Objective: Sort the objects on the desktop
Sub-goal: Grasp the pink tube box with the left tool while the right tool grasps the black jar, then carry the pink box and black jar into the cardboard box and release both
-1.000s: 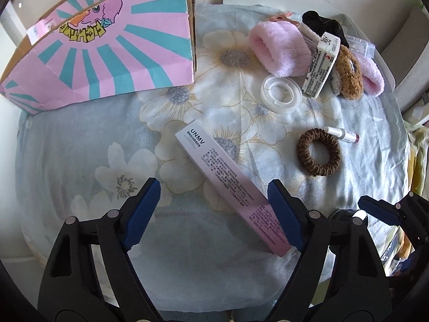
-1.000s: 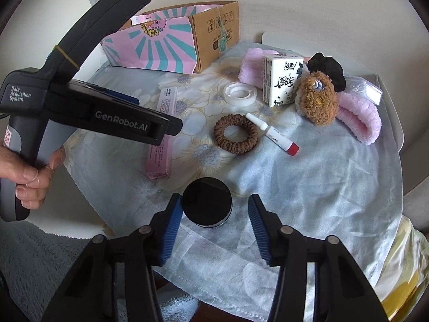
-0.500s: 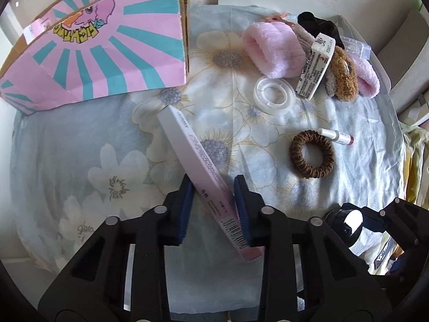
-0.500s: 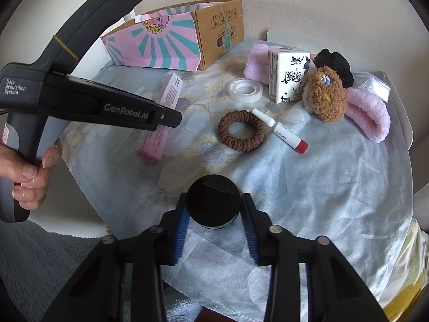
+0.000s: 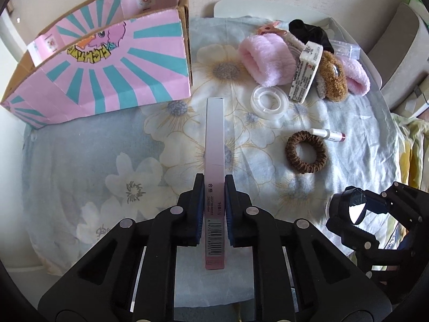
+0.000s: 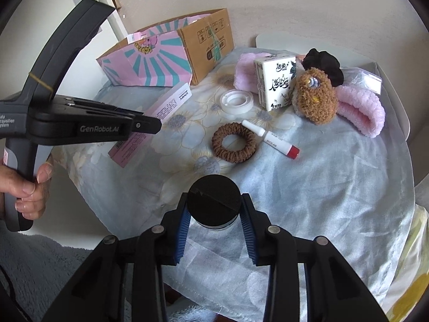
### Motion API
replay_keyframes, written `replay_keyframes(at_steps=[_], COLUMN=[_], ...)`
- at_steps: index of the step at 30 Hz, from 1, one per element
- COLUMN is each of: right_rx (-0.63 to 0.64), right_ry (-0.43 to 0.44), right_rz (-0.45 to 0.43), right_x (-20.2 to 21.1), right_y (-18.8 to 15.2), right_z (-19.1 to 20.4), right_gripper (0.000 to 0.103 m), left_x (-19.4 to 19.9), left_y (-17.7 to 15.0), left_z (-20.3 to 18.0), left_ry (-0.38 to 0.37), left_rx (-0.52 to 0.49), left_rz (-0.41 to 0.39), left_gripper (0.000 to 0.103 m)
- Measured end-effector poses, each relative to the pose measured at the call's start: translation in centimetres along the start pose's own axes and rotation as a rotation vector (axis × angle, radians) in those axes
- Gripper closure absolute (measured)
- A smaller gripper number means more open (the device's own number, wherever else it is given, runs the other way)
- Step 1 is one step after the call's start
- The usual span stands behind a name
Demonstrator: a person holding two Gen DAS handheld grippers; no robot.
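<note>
My left gripper (image 5: 214,187) is shut on a long, slim pink carton (image 5: 214,139), gripping it near its barcode end. The carton stands on edge and points away toward the pink-and-teal cardboard box (image 5: 107,67). In the right wrist view the same carton (image 6: 171,102) sticks out past the left gripper's black body, its far end tilted up off the cloth. My right gripper (image 6: 214,200) is shut on a round jar with a black lid (image 6: 213,201) at the near edge of the flowered cloth (image 6: 335,187). That jar (image 5: 348,209) also shows at the lower right of the left wrist view.
Loose on the cloth lie a clear tape roll (image 5: 269,102), a brown scrunchie (image 5: 305,151) and a white tube with a red cap (image 5: 327,134). Behind them are a tissue pack (image 6: 274,80), a brown plush (image 6: 315,99), a pink fluffy band (image 6: 359,112) and a black scrunchie (image 6: 323,60).
The left jaws closed on the pink carton and turned it from lying slantwise to standing on edge, in line with the gripper. The right jaws closed onto the black-lidded jar.
</note>
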State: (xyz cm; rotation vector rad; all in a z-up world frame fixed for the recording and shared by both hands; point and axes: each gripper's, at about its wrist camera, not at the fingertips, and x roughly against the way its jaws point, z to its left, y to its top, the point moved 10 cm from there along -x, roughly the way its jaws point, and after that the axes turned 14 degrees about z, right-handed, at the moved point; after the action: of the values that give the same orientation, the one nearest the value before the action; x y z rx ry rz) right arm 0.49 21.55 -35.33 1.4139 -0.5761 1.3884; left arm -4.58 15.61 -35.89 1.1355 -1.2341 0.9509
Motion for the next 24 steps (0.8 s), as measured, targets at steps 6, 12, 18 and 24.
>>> replay_keyframes(at_steps=[6,12,18,24], right_rx=[-0.009,0.016,0.034,0.078], right_ry=[-0.015,-0.065,-0.100,-0.152], right_rz=[-0.026,-0.058,-0.079,-0.103], right_x=[2.8,5.6,8.5,11.2], right_y=[0.2,2.0,4.4,7.7], right_z=[-1.5,-1.1,-0.7,0.5], right_gripper=[0.069,0.069,0.069,0.069], left_x=[2.1,5.8,9.8,13.5], left_y=[0.5,0.7,1.7,3.0], left_z=[-0.4,0.1,1.1,3.1], left_ry=[0.007,-0.004,-0.023,-0.035], left_rx=[-0.033,-0.056,-0.063,-0.067], left_rz=[-0.031,-0.092,-0.153,-0.209], left_gripper=[0.091,0.091,0.091,0.091])
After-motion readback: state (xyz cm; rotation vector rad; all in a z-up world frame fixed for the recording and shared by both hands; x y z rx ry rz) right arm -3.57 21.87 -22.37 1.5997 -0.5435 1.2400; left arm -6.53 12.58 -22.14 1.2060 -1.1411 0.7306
